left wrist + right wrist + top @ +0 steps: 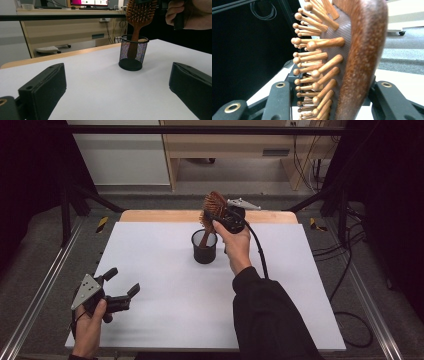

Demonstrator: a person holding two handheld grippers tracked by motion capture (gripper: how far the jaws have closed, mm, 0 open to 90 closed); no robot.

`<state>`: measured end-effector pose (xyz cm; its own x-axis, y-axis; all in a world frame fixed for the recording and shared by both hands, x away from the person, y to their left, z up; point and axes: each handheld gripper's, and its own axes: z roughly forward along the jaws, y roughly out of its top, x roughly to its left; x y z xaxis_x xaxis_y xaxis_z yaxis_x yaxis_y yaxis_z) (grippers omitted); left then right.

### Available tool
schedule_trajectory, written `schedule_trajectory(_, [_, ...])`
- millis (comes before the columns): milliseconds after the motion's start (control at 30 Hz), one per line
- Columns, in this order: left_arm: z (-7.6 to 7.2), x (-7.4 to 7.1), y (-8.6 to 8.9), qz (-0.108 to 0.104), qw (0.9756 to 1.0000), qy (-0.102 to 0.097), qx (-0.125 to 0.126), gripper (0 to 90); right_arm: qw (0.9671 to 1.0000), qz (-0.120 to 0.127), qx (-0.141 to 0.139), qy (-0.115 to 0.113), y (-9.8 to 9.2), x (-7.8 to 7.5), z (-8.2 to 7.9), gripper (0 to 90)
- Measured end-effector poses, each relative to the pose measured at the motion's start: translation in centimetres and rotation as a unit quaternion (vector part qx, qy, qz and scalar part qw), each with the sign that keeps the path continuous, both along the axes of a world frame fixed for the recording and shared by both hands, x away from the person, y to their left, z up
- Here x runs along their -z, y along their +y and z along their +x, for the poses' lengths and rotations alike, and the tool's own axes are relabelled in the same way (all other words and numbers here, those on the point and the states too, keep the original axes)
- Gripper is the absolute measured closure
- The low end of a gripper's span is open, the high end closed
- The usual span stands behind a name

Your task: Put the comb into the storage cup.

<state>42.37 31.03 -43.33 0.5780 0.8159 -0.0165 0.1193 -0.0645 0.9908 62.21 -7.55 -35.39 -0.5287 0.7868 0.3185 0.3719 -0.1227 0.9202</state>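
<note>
Gripping the head of a wooden hairbrush (214, 206), the right gripper (220, 215) sits just above center in the high view, its jaws clamped on the brush from both sides. Below it, the brush handle reaches down into a black mesh cup (204, 247) on the white table (165, 295). At lower left, the left gripper (122, 287) rests with its jaws apart, holding nothing.

One wooden hairbrush (214, 205), one black mesh cup (204, 247), two grippers, seemingly nothing else on the table (165, 320)
</note>
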Motion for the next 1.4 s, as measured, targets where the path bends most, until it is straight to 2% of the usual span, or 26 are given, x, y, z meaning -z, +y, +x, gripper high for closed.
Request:
schedule_trajectory(800, [0.0,0.0,-0.1,0.003,1.0000,0.001,0.004,1.2,0.9999,0.008,-0.003,0.013,0.6,1.3,0.1,51.7])
schedule_trajectory(1400, [0.1,0.1,-0.2,0.004,1.0000,0.004,0.006,1.2,0.9996,0.018,0.001,0.023,0.3,2.5,0.2,51.4])
